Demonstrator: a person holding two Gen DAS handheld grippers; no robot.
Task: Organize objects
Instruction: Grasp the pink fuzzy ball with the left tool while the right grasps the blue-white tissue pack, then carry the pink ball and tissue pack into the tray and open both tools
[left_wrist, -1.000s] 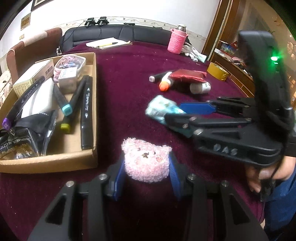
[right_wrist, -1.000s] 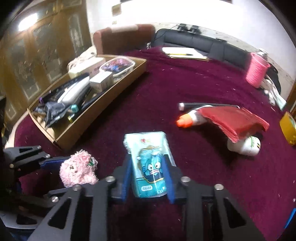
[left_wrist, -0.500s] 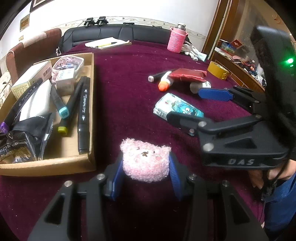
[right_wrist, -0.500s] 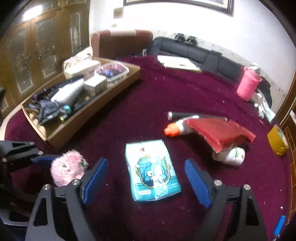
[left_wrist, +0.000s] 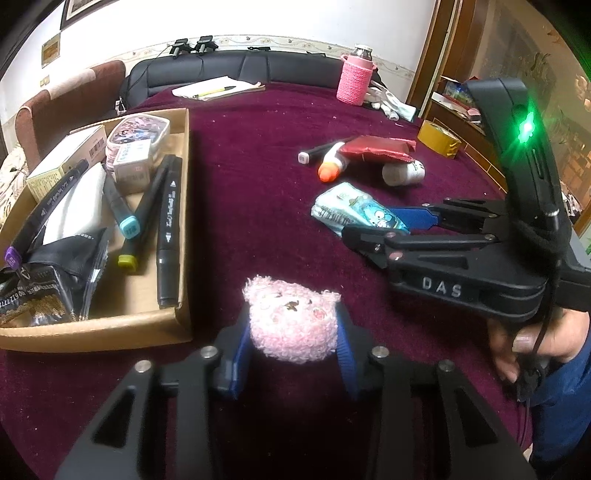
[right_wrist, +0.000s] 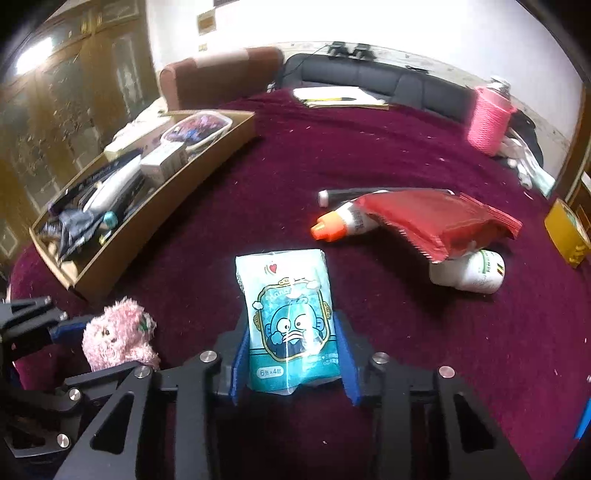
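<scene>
**Both grippers closing on soft things**

The left gripper is squeezing a fluffy pink plush toy between its blue pads. The right gripper is closing around a light-blue cartoon-printed tissue packet lying between its pads.

Black grippers, blue-padded jaws, seemingly.

Pink plush toy, light-blue cartoon-print packet

left claw closing; right claw closing, both angled down
</scene>
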